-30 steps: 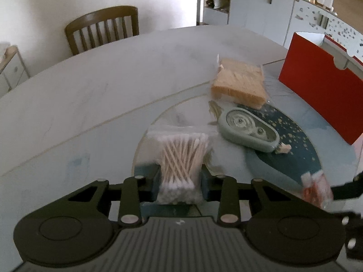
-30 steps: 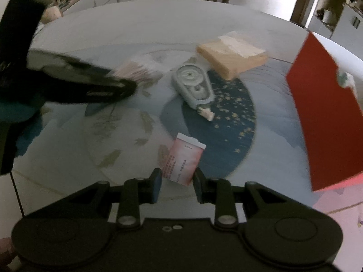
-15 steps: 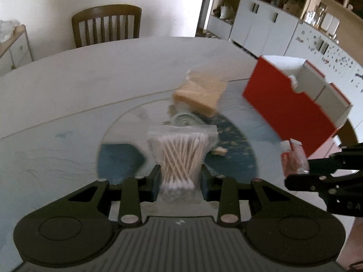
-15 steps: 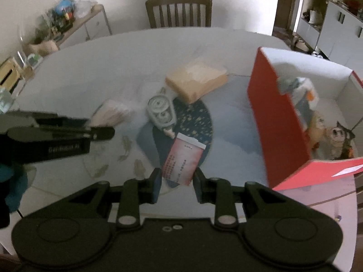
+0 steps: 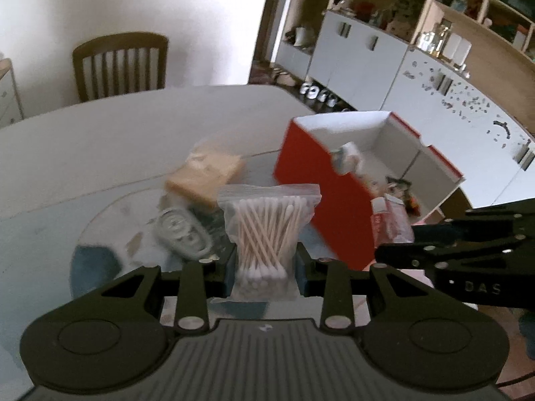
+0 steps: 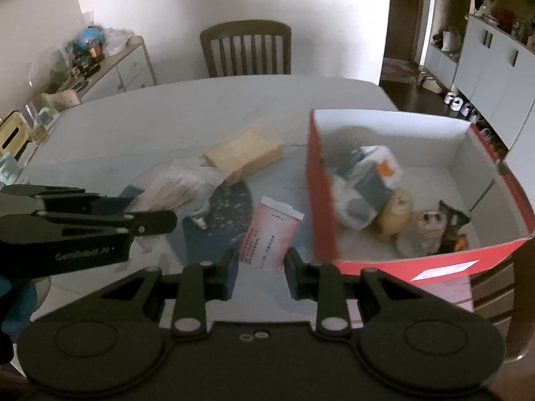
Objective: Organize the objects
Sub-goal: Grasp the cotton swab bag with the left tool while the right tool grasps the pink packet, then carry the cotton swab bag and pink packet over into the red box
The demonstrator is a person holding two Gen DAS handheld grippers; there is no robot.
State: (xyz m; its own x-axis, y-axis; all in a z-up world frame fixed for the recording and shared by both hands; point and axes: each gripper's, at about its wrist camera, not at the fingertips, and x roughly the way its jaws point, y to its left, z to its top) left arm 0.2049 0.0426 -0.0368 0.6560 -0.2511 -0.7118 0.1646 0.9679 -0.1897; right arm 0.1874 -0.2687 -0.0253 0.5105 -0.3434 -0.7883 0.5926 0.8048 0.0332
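My left gripper [image 5: 265, 269] is shut on a clear bag of cotton swabs [image 5: 267, 230] and holds it above the table, left of the red box [image 5: 321, 193]. My right gripper [image 6: 260, 269] is shut on a pink packet [image 6: 271, 234], held in the air just left of the red box [image 6: 322, 200]. The box is open and holds several items [image 6: 367, 187]. In the right wrist view the left gripper [image 6: 147, 222] and the swab bag [image 6: 180, 188] show at the left. On the table lie a bagged slice of bread [image 5: 205, 175] and a grey-green tape dispenser [image 5: 182, 235].
The round white table [image 5: 100, 140] has a blue patterned mat [image 6: 227, 207] in the middle. A wooden chair [image 6: 245, 51] stands at the far side. White cabinets [image 5: 367, 60] line the right wall. A cluttered sideboard [image 6: 83, 67] stands at the left.
Both grippers have lifted their items off the table and moved right, toward the red box. The box interior has come into view.
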